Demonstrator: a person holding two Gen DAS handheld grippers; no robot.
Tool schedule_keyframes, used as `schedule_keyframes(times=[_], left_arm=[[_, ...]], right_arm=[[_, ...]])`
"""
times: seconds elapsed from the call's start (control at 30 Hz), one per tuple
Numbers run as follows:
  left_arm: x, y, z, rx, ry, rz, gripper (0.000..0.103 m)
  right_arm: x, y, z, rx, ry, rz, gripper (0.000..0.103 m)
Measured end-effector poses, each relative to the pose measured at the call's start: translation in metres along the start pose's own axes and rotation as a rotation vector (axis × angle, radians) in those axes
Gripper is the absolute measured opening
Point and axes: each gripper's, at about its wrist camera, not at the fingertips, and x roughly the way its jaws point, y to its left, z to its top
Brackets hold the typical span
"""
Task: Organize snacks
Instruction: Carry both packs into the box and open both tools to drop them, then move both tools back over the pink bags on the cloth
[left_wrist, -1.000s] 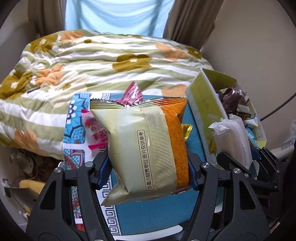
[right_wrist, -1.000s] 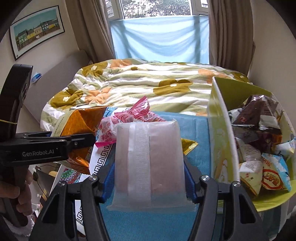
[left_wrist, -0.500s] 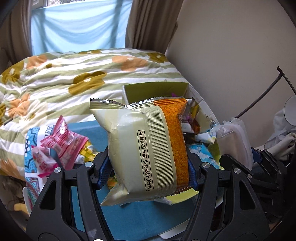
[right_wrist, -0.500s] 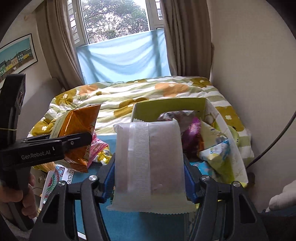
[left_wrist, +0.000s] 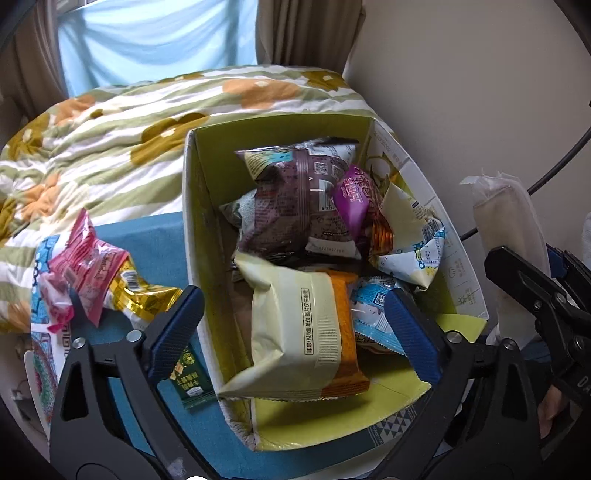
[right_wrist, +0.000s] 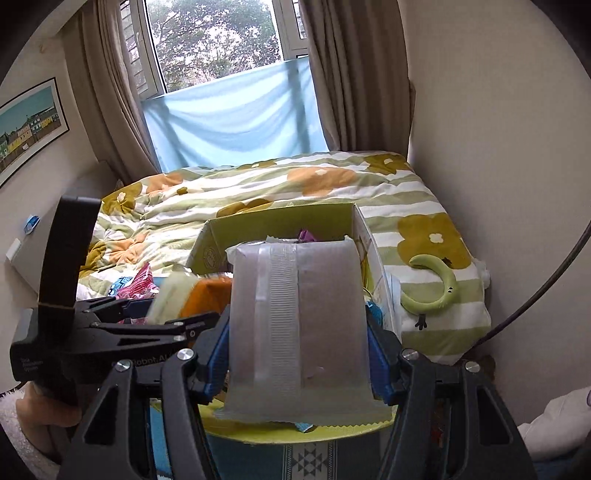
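Observation:
My left gripper (left_wrist: 291, 325) is open above the yellow-green cardboard box (left_wrist: 199, 206). The cream and orange snack packet (left_wrist: 295, 332) lies loose in the box's near end, between the spread fingers. The box holds several other packets, among them a purple one (left_wrist: 303, 199). My right gripper (right_wrist: 297, 332) is shut on a frosted whitish packet (right_wrist: 295, 325), held over the box's (right_wrist: 258, 225) near end. That packet also shows at the right edge of the left wrist view (left_wrist: 509, 221).
Pink packets (left_wrist: 85, 266), a gold one (left_wrist: 147, 295) and a small green sachet (left_wrist: 190, 380) lie on the blue cloth (left_wrist: 147, 236) left of the box. A flowered quilt (right_wrist: 295, 181) lies behind. A wall stands to the right.
My left gripper has opened and let the cream and orange packet drop into the box. Both grippers have moved right, over the box. The right gripper still holds its packet.

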Motion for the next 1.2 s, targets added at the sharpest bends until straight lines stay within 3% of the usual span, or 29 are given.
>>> schedule_keyframes(times=[0.2,0.5,0.73,0.77,0.83,0.9,1.2], left_arm=[[-0.018,0.021,-0.013,-0.102,-0.032,0.042,0.1],[-0.038,0.053,-0.039,-0.238,-0.039,0.115,0.1],[-0.039,0.063,-0.046,-0.282,-0.032,0.139,0.1],[-0.04,0.064,-0.047,-0.284,-0.033,0.144,0.1],[-0.043,0.065,-0.051,-0.284,-0.033,0.154,0.1],[-0.046,0.068,-0.055,-0.285,-0.03,0.165,0.1],[-0.055,0.081,-0.075,-0.298,-0.02,0.182,0.1]], right_arm=[[0.021,-0.006,0.005,-0.031,0.042,0.094,0.058],[0.048,0.019,0.017,-0.14,0.091,0.249,0.058],[0.067,0.03,0.021,-0.147,0.136,0.261,0.06],[0.068,0.029,0.021,-0.143,0.137,0.257,0.061],[0.066,0.026,0.019,-0.135,0.115,0.254,0.084],[0.062,0.022,0.015,-0.126,0.091,0.257,0.094],[0.056,0.02,0.004,-0.134,0.075,0.22,0.094]])
